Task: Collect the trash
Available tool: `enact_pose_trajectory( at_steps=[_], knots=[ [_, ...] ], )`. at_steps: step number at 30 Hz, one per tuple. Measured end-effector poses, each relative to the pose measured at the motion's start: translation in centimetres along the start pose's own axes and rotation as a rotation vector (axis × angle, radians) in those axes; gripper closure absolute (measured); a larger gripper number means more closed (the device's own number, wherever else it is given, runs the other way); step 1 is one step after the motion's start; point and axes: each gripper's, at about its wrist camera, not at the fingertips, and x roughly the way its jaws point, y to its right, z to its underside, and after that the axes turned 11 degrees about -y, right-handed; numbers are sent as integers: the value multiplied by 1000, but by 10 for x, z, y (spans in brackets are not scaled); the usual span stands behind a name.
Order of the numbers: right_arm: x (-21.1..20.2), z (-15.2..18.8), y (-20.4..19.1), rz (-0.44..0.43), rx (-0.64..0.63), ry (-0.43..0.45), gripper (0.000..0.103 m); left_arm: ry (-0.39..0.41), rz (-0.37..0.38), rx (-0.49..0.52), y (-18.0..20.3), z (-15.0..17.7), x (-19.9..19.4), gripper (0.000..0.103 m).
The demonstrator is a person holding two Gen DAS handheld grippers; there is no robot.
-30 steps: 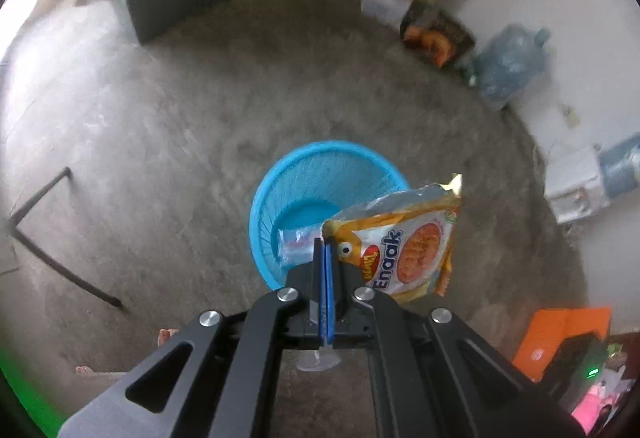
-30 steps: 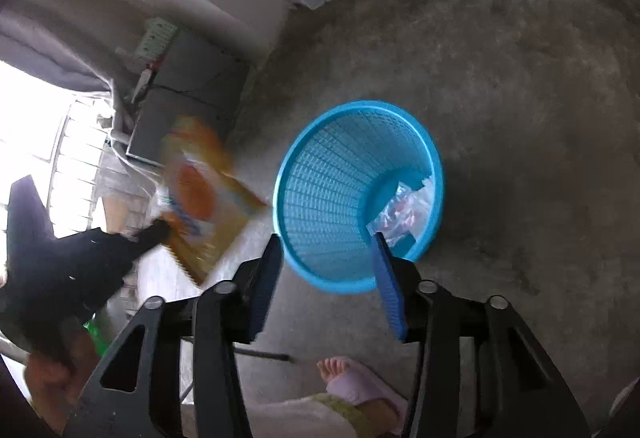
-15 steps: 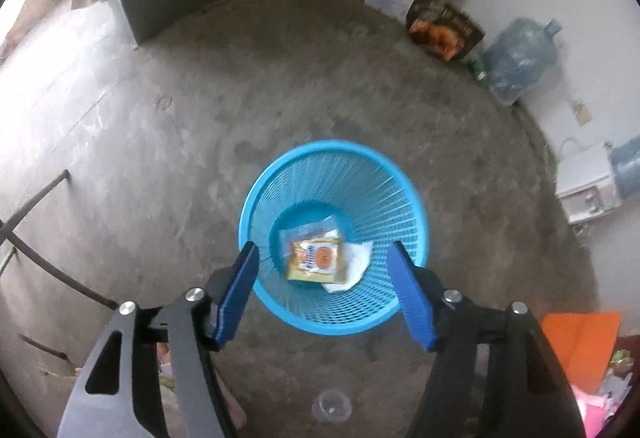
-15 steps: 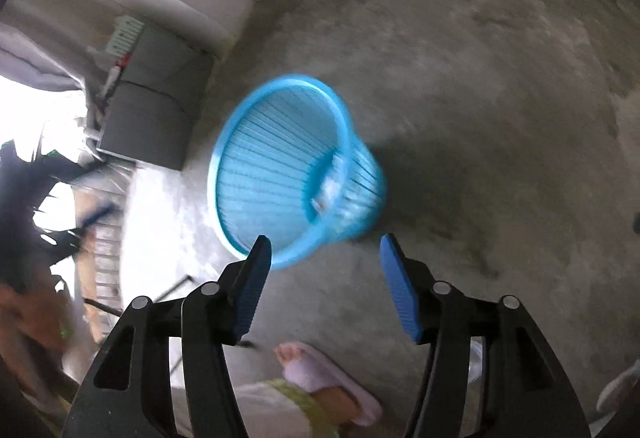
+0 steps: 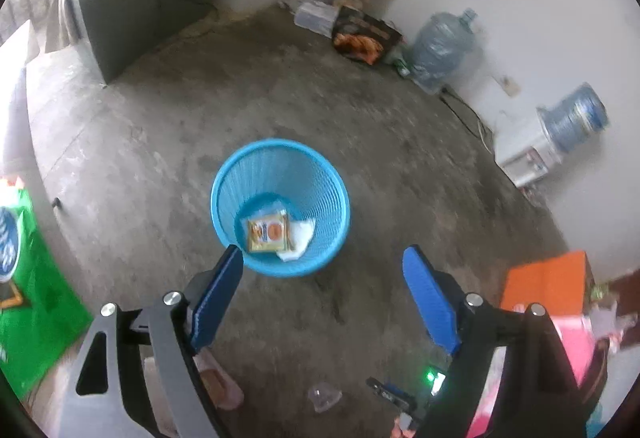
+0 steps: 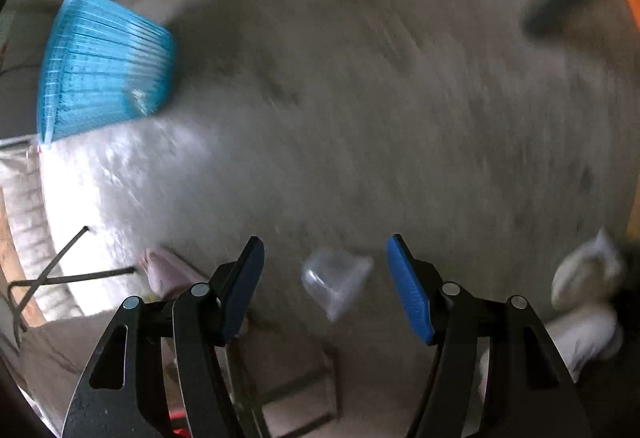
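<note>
We have the right tongs released and spread, their jaws having just been opening, with nothing pressed between the pads. The clear plastic cup lies on its side on the floor right ahead of them, in line with the gap between the two blue pads, touching neither. Its long axis seems to run aslant across the gap, the rounded closed end toward the left pad and the wider mouth toward the right and below, though the blur leaves us unsure.

Our left tongs are released too, jaws having just been opening, empty. They hang above the blue basket, which sits ahead and slightly left of their gap and holds the yellow snack packet beside a white wrapper. From these tongs the cup shows only at the bottom edge, behind the tips.

So we judge the right hand nearer the cup. The basket lies far off to the upper left of the right tongs, so the cup needs carrying that way.
</note>
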Motion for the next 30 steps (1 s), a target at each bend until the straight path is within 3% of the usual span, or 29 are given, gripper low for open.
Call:
enact_pose_trajectory(
  at_steps=[3,7,12,14,17,18,24,27,30],
  knots=[
    [37,19,19,-114,45,-136,42,-21,9,11,-6,20,-10,23],
    [95,38,31,-262,202,-278,42,-28,16,11,-24,47,-24,23],
    [146,32,40,-405,387,-321,43,-11,41,-49,-57,79,-43,23],
    [165,27,43,-464,476,-343,55,0,42,-63,-69,91,-49,23],
    [175,24,46,-472,534,-354,83,5,44,-80,-85,107,-59,23],
    [175,23,44,-455,539,-354,97,7,44,-92,-92,113,-63,23],
    [142,16,22,-451,463,-319,99,43,89,-151,-123,142,-84,23],
    [85,3,-19,-508,308,-237,99,67,109,-171,-135,158,-96,23],
    [1,-11,-91,-570,77,-135,99,97,117,-181,-142,172,-106,23]
  ],
)
